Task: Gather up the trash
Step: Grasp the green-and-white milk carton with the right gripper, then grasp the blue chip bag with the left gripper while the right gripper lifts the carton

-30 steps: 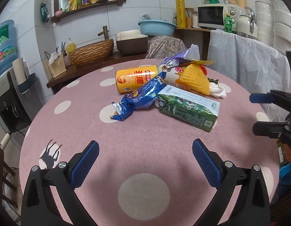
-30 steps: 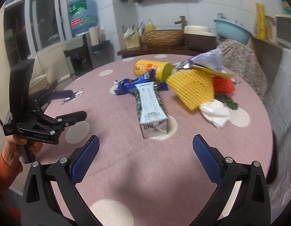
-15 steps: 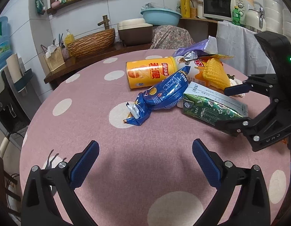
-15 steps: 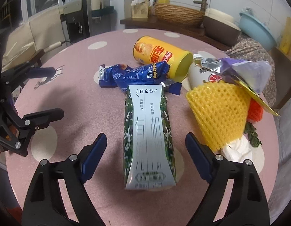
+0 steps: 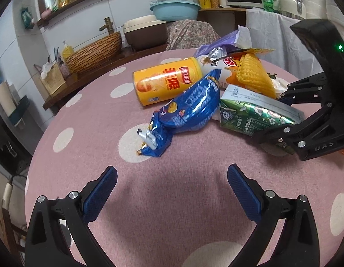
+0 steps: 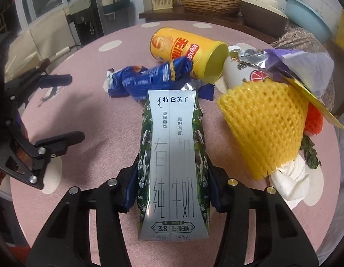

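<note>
Between right tool (image 6: 172,191) pads: milk carton (image 6: 173,162)

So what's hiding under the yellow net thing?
White tissue pokes out beneath the yellow foam net, with the pink tablecloth below. Whatever else lies under its middle is covered.

Bare pink tablecloth (image 5: 172,211) lies open ahead of the left gripper (image 5: 172,191) up to the blue snack bag (image 5: 189,111) at 12 o'clock, with the milk carton (image 5: 256,115) and right gripper (image 5: 283,120) blocking 2 o'clock.
</note>
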The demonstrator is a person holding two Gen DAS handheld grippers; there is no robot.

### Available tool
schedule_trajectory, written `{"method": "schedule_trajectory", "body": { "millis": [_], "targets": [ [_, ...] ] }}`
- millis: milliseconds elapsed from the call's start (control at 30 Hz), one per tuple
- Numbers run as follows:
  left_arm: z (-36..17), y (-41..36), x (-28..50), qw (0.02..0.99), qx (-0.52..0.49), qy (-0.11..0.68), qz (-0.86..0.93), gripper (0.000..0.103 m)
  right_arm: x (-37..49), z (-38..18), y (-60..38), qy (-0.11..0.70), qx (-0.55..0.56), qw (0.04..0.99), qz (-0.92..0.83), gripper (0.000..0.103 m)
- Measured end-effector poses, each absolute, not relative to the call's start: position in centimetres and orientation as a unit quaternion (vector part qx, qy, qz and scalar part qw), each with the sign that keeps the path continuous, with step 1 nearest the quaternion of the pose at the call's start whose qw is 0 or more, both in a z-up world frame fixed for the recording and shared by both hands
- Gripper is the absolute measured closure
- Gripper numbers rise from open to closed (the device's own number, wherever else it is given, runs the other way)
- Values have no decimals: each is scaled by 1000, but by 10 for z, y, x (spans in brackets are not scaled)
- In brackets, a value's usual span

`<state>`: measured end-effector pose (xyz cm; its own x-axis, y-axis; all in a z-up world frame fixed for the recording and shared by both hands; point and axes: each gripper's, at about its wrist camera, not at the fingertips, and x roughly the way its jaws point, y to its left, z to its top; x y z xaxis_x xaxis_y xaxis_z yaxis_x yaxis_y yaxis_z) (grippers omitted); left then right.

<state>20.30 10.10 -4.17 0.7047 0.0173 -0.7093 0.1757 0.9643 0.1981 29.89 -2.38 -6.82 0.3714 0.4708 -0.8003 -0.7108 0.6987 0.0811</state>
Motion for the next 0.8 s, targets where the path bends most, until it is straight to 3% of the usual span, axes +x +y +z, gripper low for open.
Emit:
{"method": "schedule_trajectory", "body": {
  "millis": [233,667,800],
  "targets": [
    [-36,83,233,908,162,382,-59,12,281,-52,-61,406,-98,837,355,51],
    [-52,40,269,875,266,395,-81,15,252,-40,-99,382,-72,854,346,51],
    [-59,39,278,867,268,413,-82,34,247,-40,-105,374,-65,860,342,51]
  ]
}}
